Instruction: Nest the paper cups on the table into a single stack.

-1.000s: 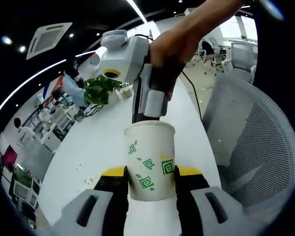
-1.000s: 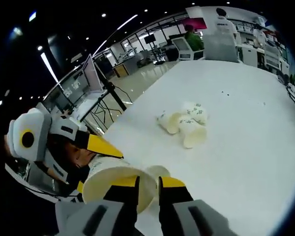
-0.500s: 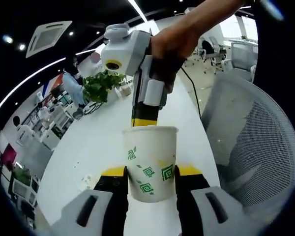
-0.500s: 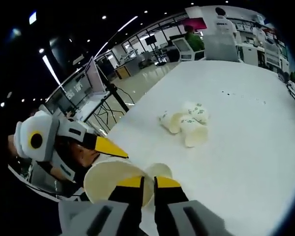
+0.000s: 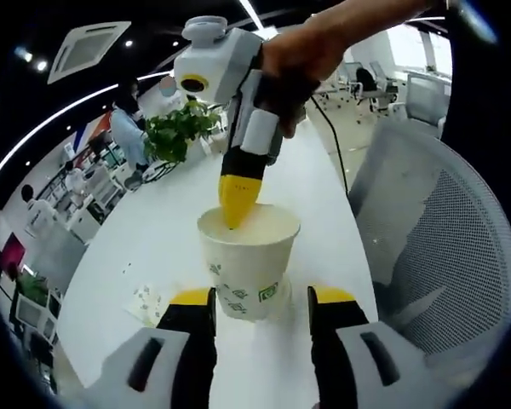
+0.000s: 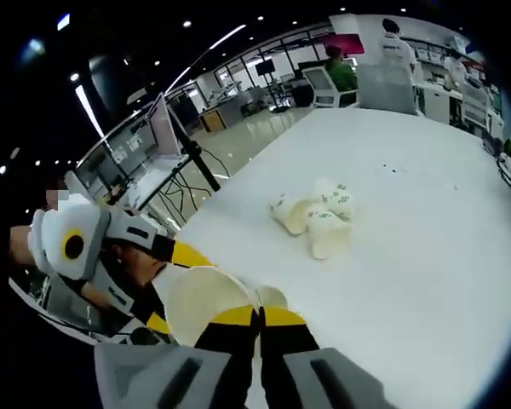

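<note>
**A:** What are the jaws doing?

**B:** In the left gripper view, the left gripper (image 5: 257, 300) is standing with its 2 yellow-tipped jaws spread, one on each side of a paper cup (image 5: 246, 267) printed with green squares. A gap is showing between each jaw and the cup wall. The right gripper (image 5: 237, 198), held by a hand (image 5: 300, 53), is reaching down from above with its yellow tip dipping into the cup's open mouth. In the right gripper view, the right gripper's (image 6: 257, 317) jaws are pressed together; whether they are pinching the cup rim I cannot tell, since the cup (image 6: 206, 300) is lying tilted just behind them.

**A:** Where are the other cups?

**B:** A cluster of about 3 loose cups (image 6: 318, 218) is lying on its sides further out on the white table (image 6: 426, 239), well apart from the held one.

**A:** And the surface and room?

**B:** The table is running long and bare toward a potted green plant (image 5: 177, 140). Ceiling light strips are glowing over an open office, with people standing at the far end.

**A:** What about the edges?

**B:** A grey mesh office chair (image 5: 443, 247) is crowding the near table edge beside the left gripper. Past the far edge, monitors on stands (image 6: 157, 136) are lining the aisle. Open tabletop is stretching between the gripper and the loose cups.
</note>
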A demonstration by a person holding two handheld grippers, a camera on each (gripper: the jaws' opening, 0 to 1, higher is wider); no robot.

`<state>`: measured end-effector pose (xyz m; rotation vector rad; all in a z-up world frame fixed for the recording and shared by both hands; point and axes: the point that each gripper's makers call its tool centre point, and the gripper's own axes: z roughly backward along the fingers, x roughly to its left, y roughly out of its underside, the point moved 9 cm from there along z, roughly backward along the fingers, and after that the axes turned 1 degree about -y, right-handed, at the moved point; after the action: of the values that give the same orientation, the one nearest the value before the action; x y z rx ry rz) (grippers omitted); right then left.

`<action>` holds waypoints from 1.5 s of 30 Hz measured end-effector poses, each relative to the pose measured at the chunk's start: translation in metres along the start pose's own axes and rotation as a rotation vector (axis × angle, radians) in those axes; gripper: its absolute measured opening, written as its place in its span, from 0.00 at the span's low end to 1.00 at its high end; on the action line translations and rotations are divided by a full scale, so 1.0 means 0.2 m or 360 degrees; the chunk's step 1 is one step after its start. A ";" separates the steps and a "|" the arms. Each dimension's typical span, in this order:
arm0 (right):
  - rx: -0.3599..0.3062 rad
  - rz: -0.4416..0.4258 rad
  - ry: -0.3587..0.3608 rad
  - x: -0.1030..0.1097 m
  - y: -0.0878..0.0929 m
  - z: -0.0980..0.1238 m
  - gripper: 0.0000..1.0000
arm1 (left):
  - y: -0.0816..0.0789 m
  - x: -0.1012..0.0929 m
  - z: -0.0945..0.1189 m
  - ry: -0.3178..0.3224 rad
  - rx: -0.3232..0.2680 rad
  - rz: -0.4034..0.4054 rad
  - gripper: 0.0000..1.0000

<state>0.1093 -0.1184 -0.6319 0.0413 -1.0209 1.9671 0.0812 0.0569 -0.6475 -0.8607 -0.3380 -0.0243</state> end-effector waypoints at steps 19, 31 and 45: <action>0.0073 -0.0062 0.0068 -0.04 0.00 -0.01 0.00 | 0.13 0.01 0.09 -0.0067 0.0077 0.0099 0.43; 0.0093 -0.0075 0.0086 -0.03 0.03 -0.02 0.00 | 0.15 -0.01 0.09 -0.0066 0.0094 0.0106 0.43; 0.0123 -0.0091 0.0107 -0.03 0.06 -0.06 0.00 | 0.16 -0.02 0.11 -0.0073 0.0100 0.0098 0.43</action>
<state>0.1083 -0.1178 -0.6493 0.0467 -0.8908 1.9422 0.0771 0.0933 -0.6591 -0.8096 -0.3535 0.0628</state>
